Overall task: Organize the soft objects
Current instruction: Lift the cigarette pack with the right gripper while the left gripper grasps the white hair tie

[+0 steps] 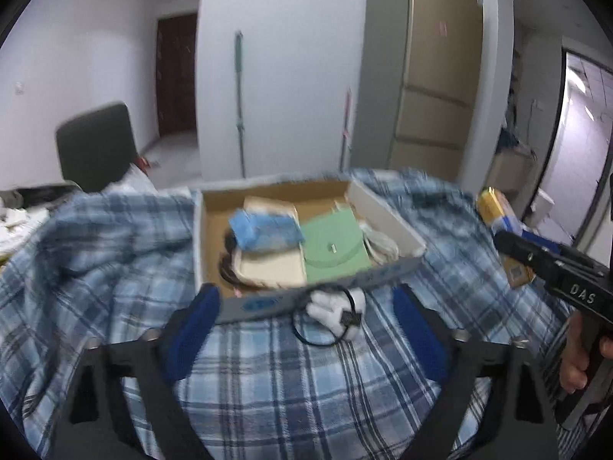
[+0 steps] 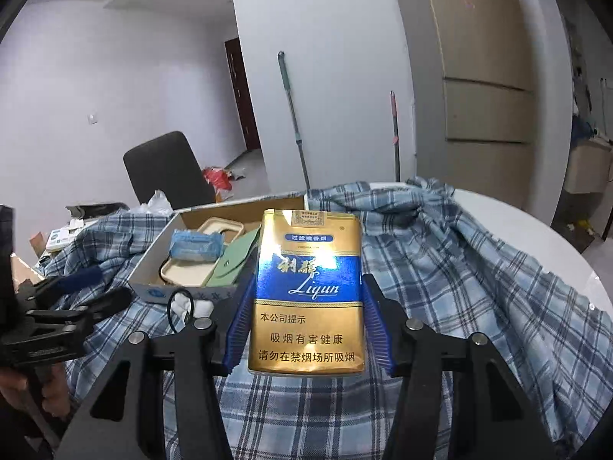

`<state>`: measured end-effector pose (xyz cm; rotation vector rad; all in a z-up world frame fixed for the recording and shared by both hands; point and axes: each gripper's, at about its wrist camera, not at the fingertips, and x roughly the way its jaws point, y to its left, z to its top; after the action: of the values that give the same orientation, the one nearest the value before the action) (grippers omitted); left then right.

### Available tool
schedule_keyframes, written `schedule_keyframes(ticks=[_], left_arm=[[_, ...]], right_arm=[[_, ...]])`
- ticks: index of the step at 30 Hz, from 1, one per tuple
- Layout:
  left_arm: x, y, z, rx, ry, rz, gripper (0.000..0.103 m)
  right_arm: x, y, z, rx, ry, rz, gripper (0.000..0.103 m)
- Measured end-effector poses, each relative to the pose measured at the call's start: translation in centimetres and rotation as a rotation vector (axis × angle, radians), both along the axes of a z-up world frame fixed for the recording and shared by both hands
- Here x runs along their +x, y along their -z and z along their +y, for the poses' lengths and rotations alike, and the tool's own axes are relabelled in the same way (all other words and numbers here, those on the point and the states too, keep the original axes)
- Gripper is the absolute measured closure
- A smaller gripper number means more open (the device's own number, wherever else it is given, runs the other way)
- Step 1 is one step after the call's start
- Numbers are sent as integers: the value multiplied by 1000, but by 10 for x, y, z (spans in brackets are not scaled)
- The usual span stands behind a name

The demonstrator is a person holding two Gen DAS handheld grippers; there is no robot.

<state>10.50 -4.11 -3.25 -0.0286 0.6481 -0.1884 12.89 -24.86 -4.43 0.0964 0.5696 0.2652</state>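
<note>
My right gripper (image 2: pixel 308 326) is shut on a gold and blue soft cigarette pack (image 2: pixel 306 291), held upright above the plaid cloth; the pack also shows in the left wrist view (image 1: pixel 502 226). My left gripper (image 1: pixel 306 306) is open and empty, just in front of an open cardboard box (image 1: pixel 214 237). The box holds a blue packet (image 1: pixel 264 230), a green pouch (image 1: pixel 333 245) and a beige case (image 1: pixel 268 268). A white object with a black hair tie (image 1: pixel 337 314) lies on the cloth between my left fingers.
A blue plaid cloth (image 1: pixel 287 383) covers a round white table (image 2: pixel 536 237). A dark chair (image 1: pixel 95 145) stands at the back left. Clutter lies at the far left. A mop (image 1: pixel 239 103) leans on the wall behind.
</note>
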Motion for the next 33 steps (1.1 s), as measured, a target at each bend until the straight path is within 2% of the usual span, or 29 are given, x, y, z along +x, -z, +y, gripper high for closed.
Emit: schedule_keyframes(ticks=[2, 7, 11, 14, 16, 18, 26, 27, 29, 30, 33], left_arm=[[11, 9, -9, 15, 35, 66, 27], [29, 20, -30, 68, 101, 142, 28], [41, 33, -45, 130, 167, 194, 35], [46, 40, -49, 137, 203, 230, 36], [50, 43, -48, 134, 206, 247, 36], [56, 47, -46, 145, 190, 268, 45], [73, 53, -42, 132, 156, 306, 46], [75, 54, -41, 125, 157, 310, 61], [75, 55, -38, 107, 148, 311, 69], [74, 55, -36, 97, 146, 303, 78], [63, 44, -30, 70, 157, 271, 79]], right_arm=[[2, 2, 3, -9, -13, 10, 50], [-4, 2, 8, -31, -26, -5, 50], [-4, 4, 5, -26, -25, -6, 50], [-4, 5, 3, -17, -26, 8, 50], [-2, 6, 3, -14, -31, 22, 50], [0, 8, 4, -13, -33, 36, 50], [-2, 8, 7, -22, -57, 45, 50], [-2, 9, 7, -24, -59, 47, 50], [0, 10, 9, -26, -71, 54, 50], [0, 10, 10, -28, -78, 59, 50], [-1, 10, 12, -33, -84, 53, 50]])
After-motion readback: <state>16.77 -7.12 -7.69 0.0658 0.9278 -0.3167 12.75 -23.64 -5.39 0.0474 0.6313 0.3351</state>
